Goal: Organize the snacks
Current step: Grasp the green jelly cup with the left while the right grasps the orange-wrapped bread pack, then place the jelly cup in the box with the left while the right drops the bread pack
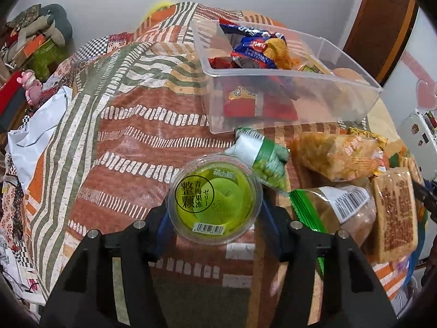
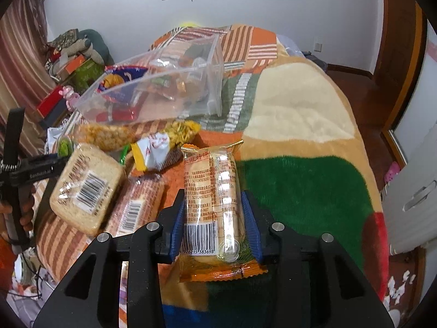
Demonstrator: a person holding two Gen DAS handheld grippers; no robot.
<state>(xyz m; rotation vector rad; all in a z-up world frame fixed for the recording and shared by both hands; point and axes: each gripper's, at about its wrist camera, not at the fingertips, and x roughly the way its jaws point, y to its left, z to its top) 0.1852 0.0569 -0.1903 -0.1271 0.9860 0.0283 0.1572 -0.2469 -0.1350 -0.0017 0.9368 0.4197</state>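
A green jelly cup (image 1: 215, 197) is being pinched by the left tongs (image 1: 215, 213), held above the patterned bedspread (image 1: 136, 136) just in front of the clear bin (image 1: 286, 82). The bin is already being filled with chip bags (image 1: 259, 49). A cracker pack (image 2: 215, 205) in orange wrap is being gripped by the right tongs (image 2: 214, 224), also in front of the bin. More snacks are being left piled beside the bin: a green pea bag (image 1: 267, 161) and rice cakes (image 1: 396, 213).
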